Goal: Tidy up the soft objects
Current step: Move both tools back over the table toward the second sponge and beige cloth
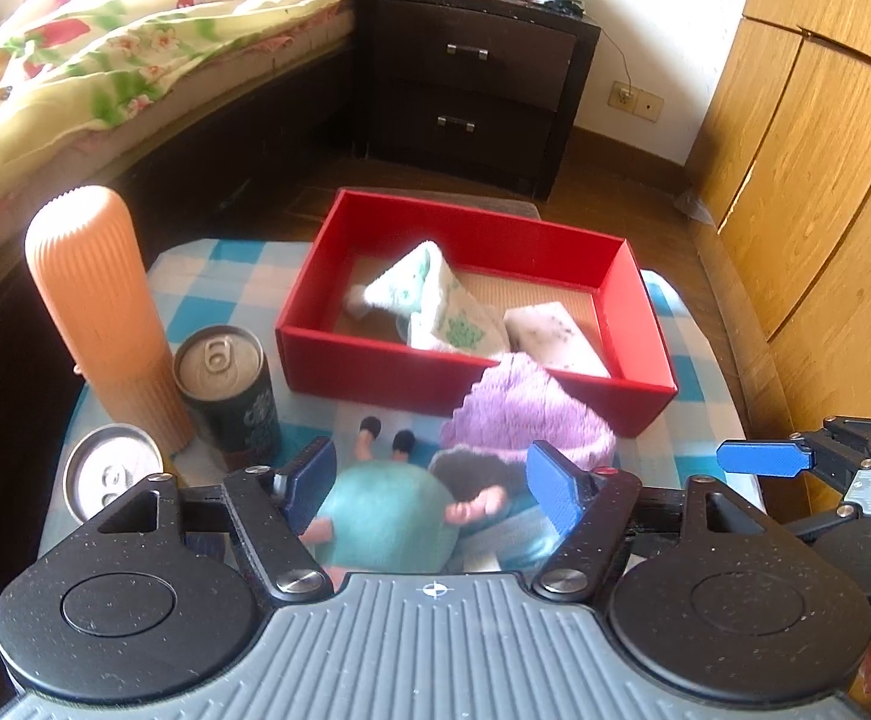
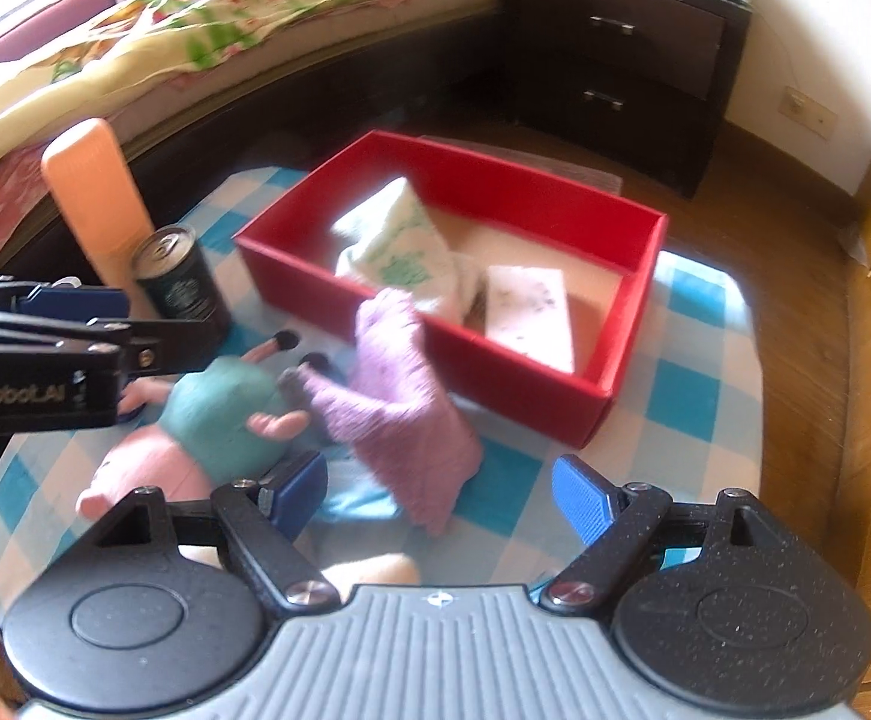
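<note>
A red box (image 1: 375, 378) (image 2: 519, 387) stands on the blue-checked table and holds a white-green cloth (image 1: 435, 300) (image 2: 405, 258) and a white speckled pad (image 1: 555, 342) (image 2: 528, 315). A purple knit cloth (image 1: 531, 408) (image 2: 399, 414) leans on the box's near wall. A pig plush in a teal dress (image 1: 387, 516) (image 2: 219, 420) lies on the table. My left gripper (image 1: 432, 480) is open, its fingers either side of the plush. My right gripper (image 2: 441, 495) is open, just before the purple cloth.
A tall ribbed orange bottle (image 1: 99, 312) (image 2: 96, 192), a dark can (image 1: 231, 384) (image 2: 180, 282) and a silver can (image 1: 108, 474) stand at the table's left. A bed (image 1: 105, 60), a dark nightstand (image 1: 477, 78) and a wooden wardrobe (image 1: 813, 180) surround the table.
</note>
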{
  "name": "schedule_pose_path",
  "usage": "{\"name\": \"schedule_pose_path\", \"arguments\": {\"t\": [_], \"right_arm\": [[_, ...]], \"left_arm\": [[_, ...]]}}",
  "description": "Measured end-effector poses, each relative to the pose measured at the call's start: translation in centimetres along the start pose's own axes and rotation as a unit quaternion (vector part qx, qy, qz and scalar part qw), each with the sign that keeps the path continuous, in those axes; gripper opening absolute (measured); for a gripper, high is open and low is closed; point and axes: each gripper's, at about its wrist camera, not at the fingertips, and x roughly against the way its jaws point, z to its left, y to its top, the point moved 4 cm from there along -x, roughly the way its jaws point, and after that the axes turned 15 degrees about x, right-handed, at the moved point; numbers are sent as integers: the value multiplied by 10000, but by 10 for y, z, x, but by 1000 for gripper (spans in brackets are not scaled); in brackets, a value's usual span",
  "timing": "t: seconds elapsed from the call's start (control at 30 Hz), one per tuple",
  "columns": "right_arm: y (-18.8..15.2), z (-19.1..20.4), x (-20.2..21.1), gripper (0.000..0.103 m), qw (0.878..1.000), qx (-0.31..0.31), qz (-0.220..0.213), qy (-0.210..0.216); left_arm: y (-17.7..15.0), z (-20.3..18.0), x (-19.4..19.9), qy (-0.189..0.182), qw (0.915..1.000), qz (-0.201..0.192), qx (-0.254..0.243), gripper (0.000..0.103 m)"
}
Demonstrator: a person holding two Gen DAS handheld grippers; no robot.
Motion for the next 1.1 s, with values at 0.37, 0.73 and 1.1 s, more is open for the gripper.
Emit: {"name": "schedule_pose_path", "arguments": {"t": [0.37,0.73,1.1], "right_arm": [[-13,22,5,62,9991,311,115,281],[-24,25,12,62,9976,341,135,594],[-34,20,9,62,9970,413,283,596]], "left_arm": [[-28,10,3,84,9990,417,-165,78],[-41,19,11,-27,9980,625,-94,81],[-42,36,9,140,9973,725,52,82]]}}
